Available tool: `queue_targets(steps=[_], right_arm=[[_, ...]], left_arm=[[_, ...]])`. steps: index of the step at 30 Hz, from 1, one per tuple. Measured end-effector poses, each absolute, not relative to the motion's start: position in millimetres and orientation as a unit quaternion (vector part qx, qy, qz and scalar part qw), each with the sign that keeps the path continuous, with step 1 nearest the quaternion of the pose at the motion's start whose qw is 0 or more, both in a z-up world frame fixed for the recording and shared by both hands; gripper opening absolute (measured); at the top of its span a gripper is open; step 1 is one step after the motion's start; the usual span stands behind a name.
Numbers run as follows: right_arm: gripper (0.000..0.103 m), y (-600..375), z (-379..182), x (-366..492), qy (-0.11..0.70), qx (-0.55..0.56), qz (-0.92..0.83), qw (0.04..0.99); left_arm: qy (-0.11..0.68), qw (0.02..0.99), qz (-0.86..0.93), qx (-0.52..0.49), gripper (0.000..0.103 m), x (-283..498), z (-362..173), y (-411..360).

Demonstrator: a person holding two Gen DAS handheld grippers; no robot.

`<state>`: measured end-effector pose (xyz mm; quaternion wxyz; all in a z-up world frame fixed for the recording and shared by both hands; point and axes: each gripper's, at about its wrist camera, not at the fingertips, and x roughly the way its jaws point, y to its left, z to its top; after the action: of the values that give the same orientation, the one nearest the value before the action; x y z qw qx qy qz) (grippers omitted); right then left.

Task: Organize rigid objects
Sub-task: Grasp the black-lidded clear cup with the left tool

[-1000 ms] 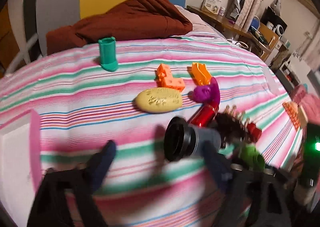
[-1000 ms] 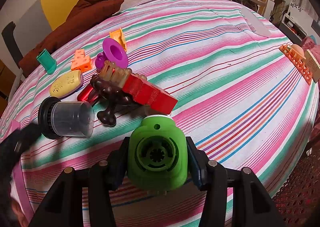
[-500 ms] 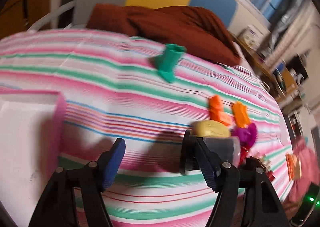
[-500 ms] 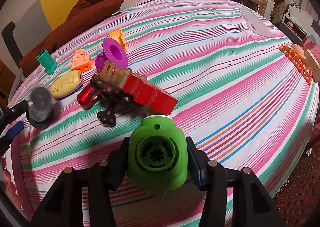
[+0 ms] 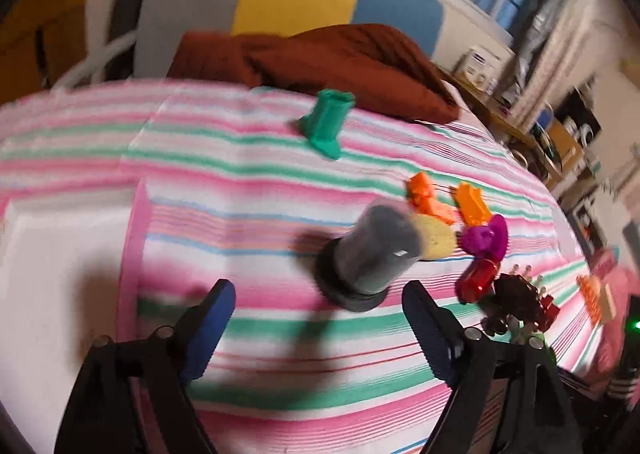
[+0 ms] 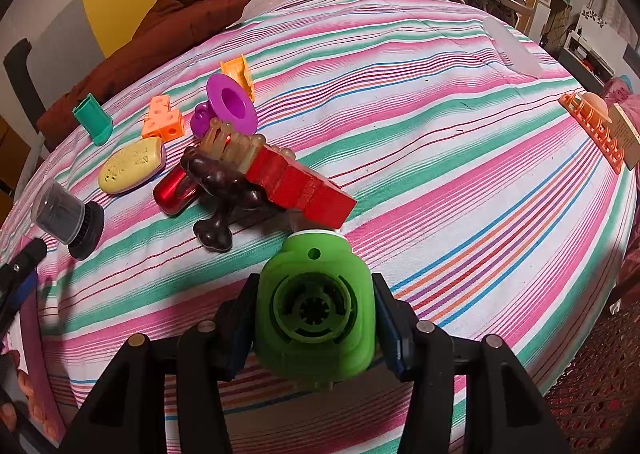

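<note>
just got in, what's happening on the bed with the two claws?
A person is sorting small toys on a striped bedspread. The right claw is clamped on a green plastic piece. The left claw has just been opening; nothing is between its fingers, and the grey jar stands on its black lid just ahead of them. The other toys sit clustered beyond, and a pink-rimmed tray lies at the left.

warm indoor light, left view motion-blurred, right sharp, fisheye-dark corners
</note>
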<state>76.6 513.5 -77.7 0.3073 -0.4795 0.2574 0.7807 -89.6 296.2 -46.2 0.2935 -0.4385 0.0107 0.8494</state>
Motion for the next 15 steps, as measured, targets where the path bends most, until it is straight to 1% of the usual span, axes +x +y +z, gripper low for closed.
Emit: queue_targets(steps=[2,6,7,8,9,10,12,15], right_arm=[[0.053,513,-78,78,0.258,-0.479,0.781,0.307],[0.053,514,-78,79,0.260,-0.478,0.781,0.307],[0.053,514,-77,79,0.260,-0.479,0.781,0.306],[0.053,513,-78,78,0.259,-0.479,0.781,0.307],[0.053,513,-77,77,0.258,-0.479,0.781,0.307],[0.053,512,-77,77,0.257,-0.480,0.781,0.307],[0.053,512,-77,77,0.257,-0.480,0.781,0.307],[0.053,512,-77,77,0.256,-0.480,0.781,0.307]], left_arm=[[0.039,0.295,0.855,-0.425,0.086,-91,-42,312],[0.125,0.280,0.867,-0.392,0.086,-96,-37,345],[0.135,0.282,0.868,-0.386,0.086,-95,-38,347],[0.146,0.284,0.867,-0.382,0.083,-96,-38,351],[0.156,0.284,0.867,-0.379,0.073,-96,-40,354],[0.164,0.289,0.864,-0.378,0.068,-96,-42,356],[0.169,0.297,0.859,-0.381,0.043,-97,-45,357],[0.165,0.298,0.861,-0.379,0.044,-95,-49,352]])
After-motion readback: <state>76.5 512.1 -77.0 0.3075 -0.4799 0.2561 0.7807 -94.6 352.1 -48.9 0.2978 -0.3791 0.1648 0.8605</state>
